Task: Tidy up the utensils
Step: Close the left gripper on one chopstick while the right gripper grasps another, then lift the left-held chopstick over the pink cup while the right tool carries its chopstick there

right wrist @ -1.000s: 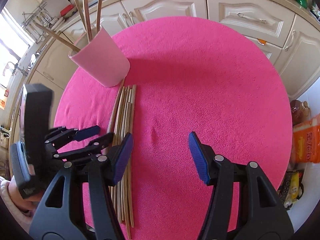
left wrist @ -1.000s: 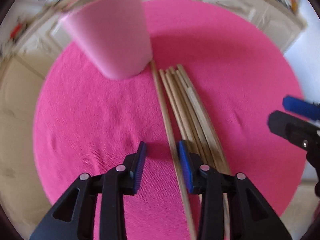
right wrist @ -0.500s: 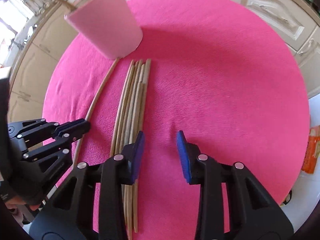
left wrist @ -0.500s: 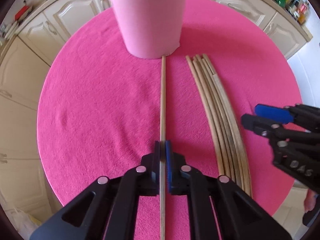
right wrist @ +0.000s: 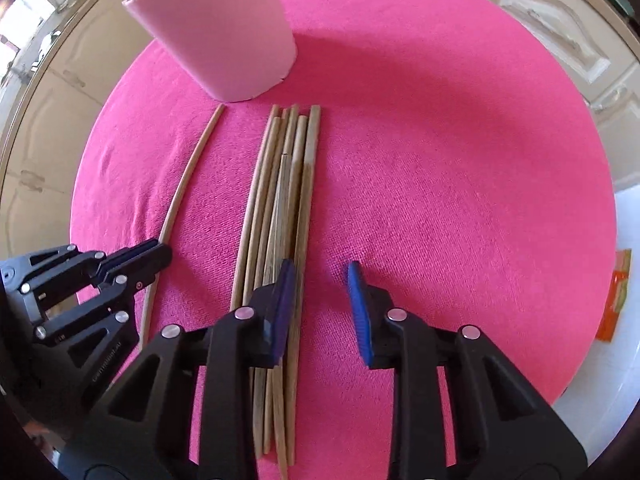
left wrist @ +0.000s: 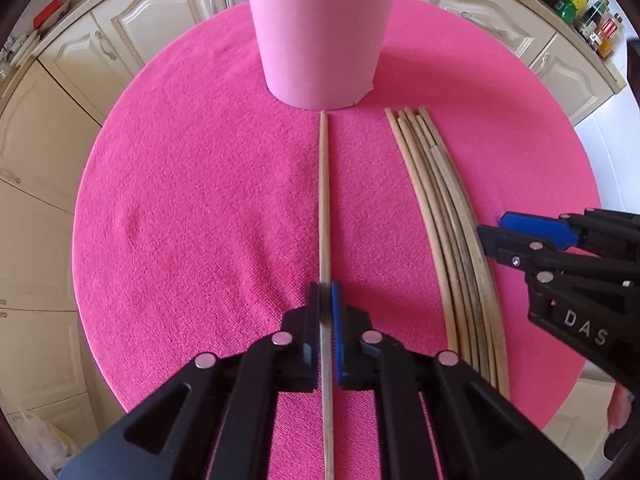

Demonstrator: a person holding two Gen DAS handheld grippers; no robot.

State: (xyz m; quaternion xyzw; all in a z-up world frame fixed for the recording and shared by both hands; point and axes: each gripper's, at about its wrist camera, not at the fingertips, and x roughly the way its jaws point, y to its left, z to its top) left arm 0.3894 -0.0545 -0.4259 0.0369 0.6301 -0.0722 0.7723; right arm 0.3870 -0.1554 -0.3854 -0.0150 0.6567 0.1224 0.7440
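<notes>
My left gripper (left wrist: 326,292) is shut on a single wooden chopstick (left wrist: 324,200) that lies on the pink cloth and points at the base of the pink cup (left wrist: 320,32). A bundle of several chopsticks (left wrist: 452,220) lies to its right. In the right wrist view my right gripper (right wrist: 320,280) is open; its left finger sits over the right side of the bundle (right wrist: 280,208), its right finger over bare cloth. The single chopstick (right wrist: 180,196), the left gripper (right wrist: 132,264) and the cup (right wrist: 224,28) show there too.
The round table under the pink cloth (left wrist: 192,208) is ringed by cream kitchen cabinets (left wrist: 132,28). Bottles (left wrist: 592,12) stand on the counter at the far right. An orange packet (right wrist: 616,300) lies off the table's right edge.
My left gripper closed on one chopstick and drew it left, away from the bundle. My right gripper narrowed and moved forward over the bundle's right side.
</notes>
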